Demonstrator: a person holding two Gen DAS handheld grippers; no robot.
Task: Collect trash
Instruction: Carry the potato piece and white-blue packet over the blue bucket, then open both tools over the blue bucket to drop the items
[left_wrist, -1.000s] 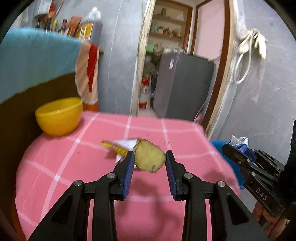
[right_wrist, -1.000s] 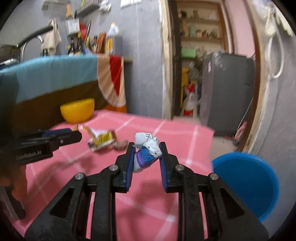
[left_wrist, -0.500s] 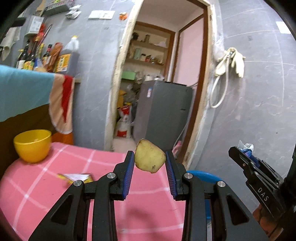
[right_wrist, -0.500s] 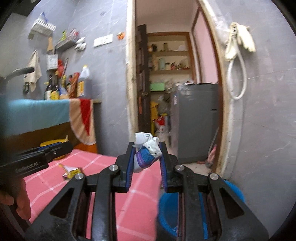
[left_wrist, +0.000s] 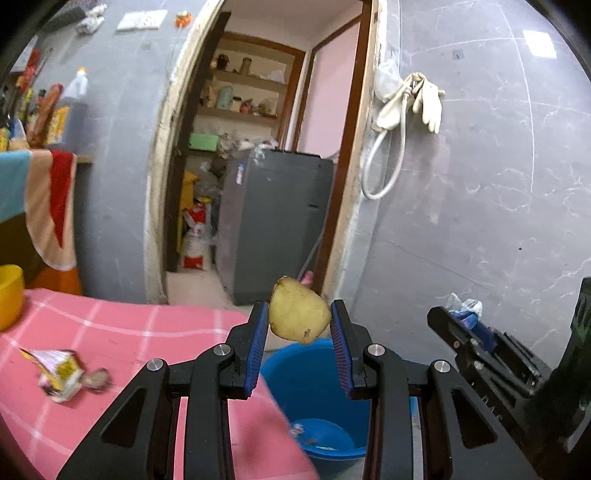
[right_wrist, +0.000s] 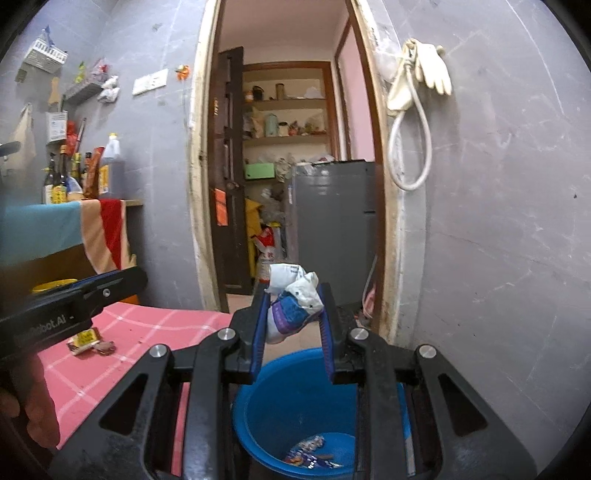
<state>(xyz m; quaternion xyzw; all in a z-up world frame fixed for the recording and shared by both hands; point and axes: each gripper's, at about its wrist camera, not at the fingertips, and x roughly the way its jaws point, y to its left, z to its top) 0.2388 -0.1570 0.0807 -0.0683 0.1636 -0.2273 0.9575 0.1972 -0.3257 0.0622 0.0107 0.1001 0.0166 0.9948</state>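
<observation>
Risks, ordered from biggest item down.

Tabletop (left_wrist: 122, 332), pink checked cloth: its edge is sitting just beside the blue bucket (right_wrist: 295, 398). A release made too far toward the cloth side is likely sending trash onto the cloth or down the gap to the floor rather than into the bucket.

Blue bucket: standing on the floor, some wrappers already lying at its bottom. Both grippers are hovering above or near its opening, with the fisheye making true overlap hard to judge. The two grippers are also working close together, so a bump between them over the rim is possible.

Left gripper (left_wrist: 300, 325): clamping a potato piece (left_wrist: 298, 320) between its blue pads, jaws at a moderate gap set by the piece. It is looking firm and heavy enough to drop straight, but it is being held near its lower edge only, so a tilt could be letting it slip out early, possibly before it is clear of the cloth.

Right gripper (right_wrist: 293, 314): pinching a crumpled wrapper (right_wrist: 291, 302), jaws narrow. The wrapper is light and springy; it could be clinging to a pad on release or drifting sideways past the rim.

Torn yellow packet (left_wrist: 59, 373) with a small scrap beside it: lying on the cloth, not yet collected.
</observation>
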